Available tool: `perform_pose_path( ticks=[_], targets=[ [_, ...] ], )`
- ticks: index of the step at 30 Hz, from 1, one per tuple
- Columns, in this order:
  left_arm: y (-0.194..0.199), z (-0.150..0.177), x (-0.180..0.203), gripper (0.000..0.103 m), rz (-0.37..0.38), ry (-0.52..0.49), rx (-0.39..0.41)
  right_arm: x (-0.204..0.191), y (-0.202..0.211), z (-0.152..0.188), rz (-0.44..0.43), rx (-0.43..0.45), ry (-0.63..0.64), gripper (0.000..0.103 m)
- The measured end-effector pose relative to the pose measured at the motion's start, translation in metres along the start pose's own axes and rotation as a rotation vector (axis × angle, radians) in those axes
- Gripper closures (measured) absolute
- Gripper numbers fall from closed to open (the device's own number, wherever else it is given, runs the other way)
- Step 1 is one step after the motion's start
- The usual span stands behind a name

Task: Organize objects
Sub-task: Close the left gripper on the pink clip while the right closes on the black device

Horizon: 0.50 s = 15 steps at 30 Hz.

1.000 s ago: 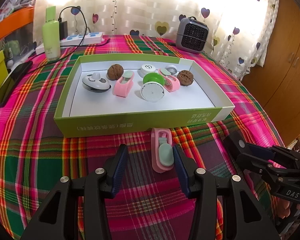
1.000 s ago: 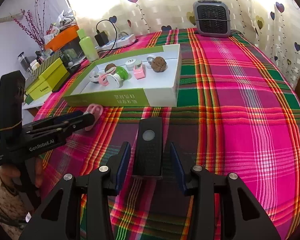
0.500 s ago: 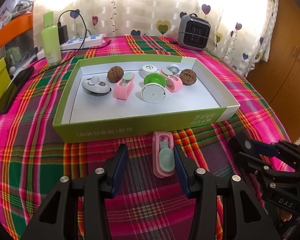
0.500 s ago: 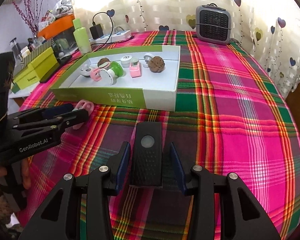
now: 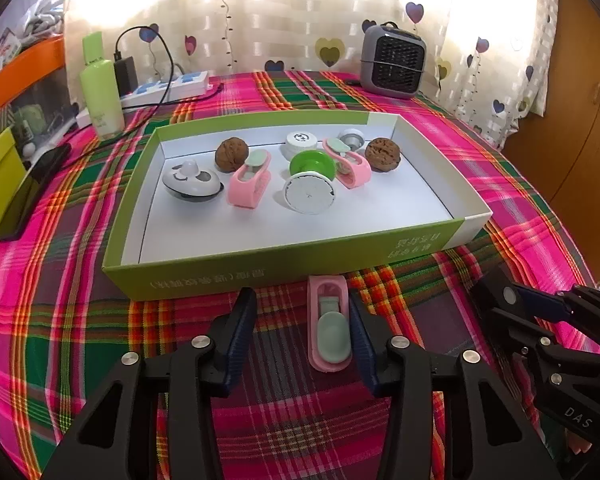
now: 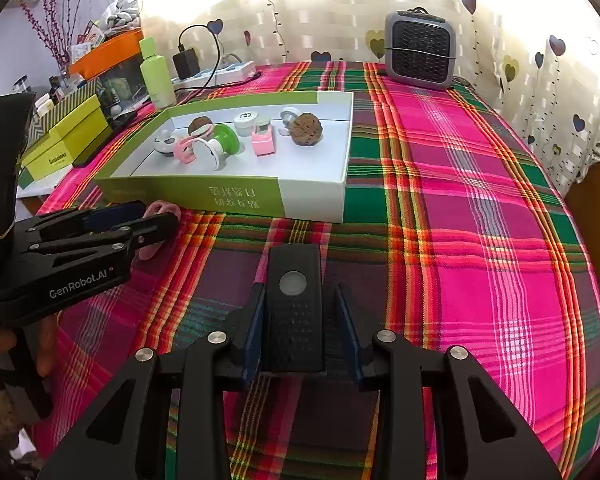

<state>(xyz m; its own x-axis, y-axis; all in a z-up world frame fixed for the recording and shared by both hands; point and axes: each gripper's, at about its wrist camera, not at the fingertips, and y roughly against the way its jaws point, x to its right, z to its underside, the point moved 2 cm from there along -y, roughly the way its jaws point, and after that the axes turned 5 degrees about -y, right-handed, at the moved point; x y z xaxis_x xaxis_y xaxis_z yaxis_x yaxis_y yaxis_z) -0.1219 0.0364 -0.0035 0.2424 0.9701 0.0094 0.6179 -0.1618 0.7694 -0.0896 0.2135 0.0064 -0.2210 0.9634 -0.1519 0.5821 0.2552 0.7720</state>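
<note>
Progress: seven small items already in green-and-white box (image 5: 284, 268) | left: pink clip (image 5: 327, 328) and black remote (image 6: 294, 312) on plaid tablecloth (image 6: 480, 240), just outside | left gripper (image 5: 302, 332): closing, clip beside right pad, left pad clear | right gripper (image 6: 298, 324): closing around remote, contact unclear

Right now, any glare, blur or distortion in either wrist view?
Left wrist: curtain backlit and blown out, tray edges bowed by fisheye, corners vignetted, pink clip sharp. Right wrist: same blown-out curtain, tablecloth stripes curve toward the rim, black remote sharp; no motion blur.
</note>
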Motion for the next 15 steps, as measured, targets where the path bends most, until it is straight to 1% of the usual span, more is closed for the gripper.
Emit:
perform_pose_path(
  ticks=[2, 7, 11, 15],
  targets=[
    [0.0, 0.0003, -0.0011, 0.068, -0.014, 0.001, -0.001, -0.0007, 0.0003, 0.0002, 0.001, 0.0, 0.002, 0.069],
    [0.0005, 0.0016, -0.0029, 0.073, -0.026, 0.005, 0.0, -0.0015, 0.0006, 0.0009, 0.001, 0.0, 0.006, 0.07],
    [0.0006, 0.0019, -0.0056, 0.079, -0.035, 0.015, 0.0, -0.0015, 0.0006, 0.0009, 0.002, 0.0, 0.005, 0.075],
    [0.0007, 0.0021, -0.0061, 0.081, -0.039, 0.018, -0.001, -0.0017, 0.0005, 0.001, 0.002, 0.0, 0.006, 0.075]
  ],
)
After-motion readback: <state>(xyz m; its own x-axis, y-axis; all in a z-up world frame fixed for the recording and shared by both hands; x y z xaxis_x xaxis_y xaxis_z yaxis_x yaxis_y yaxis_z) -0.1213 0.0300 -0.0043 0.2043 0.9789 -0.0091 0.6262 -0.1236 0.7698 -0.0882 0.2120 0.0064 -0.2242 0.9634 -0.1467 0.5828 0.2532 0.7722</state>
